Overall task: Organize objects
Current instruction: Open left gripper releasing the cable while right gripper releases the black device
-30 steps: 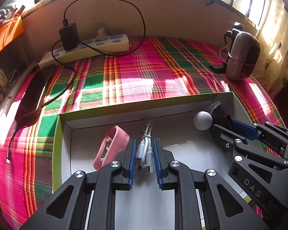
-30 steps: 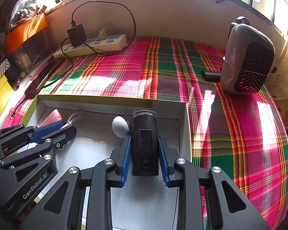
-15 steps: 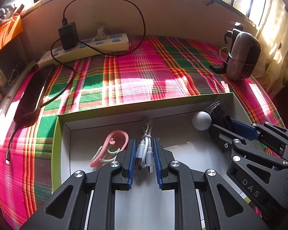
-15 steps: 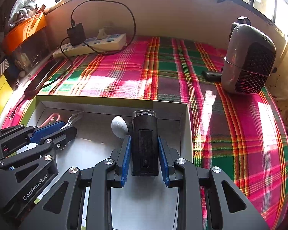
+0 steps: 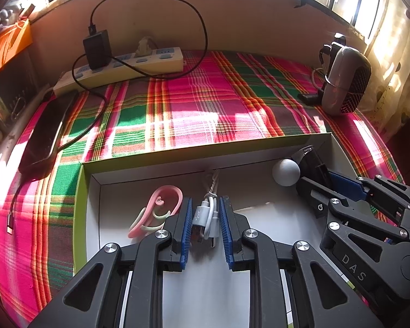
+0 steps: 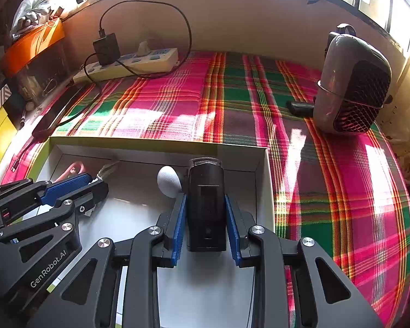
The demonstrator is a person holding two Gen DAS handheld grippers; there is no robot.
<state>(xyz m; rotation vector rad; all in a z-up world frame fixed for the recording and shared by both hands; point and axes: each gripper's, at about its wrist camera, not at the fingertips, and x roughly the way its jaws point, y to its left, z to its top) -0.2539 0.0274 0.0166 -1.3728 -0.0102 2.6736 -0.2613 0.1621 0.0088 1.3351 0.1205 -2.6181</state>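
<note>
While the left claw point(image 5: 205, 218) pinches a coiled white cable point(image 5: 206, 214), the right claw point(image 6: 206, 213) clamps a boxy black device point(image 6: 206, 205).

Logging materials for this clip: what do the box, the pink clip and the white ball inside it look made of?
Box: looks like cardboard, matte white inside with a lime outer face; thin straight folded walls.
Pink clip: probably soft plastic or silicone; smooth, slightly glossy curved loops.
White ball: matte and finely textured in the right wrist view, possibly foam or a dimpled plastic; the look leaves it open.
</note>
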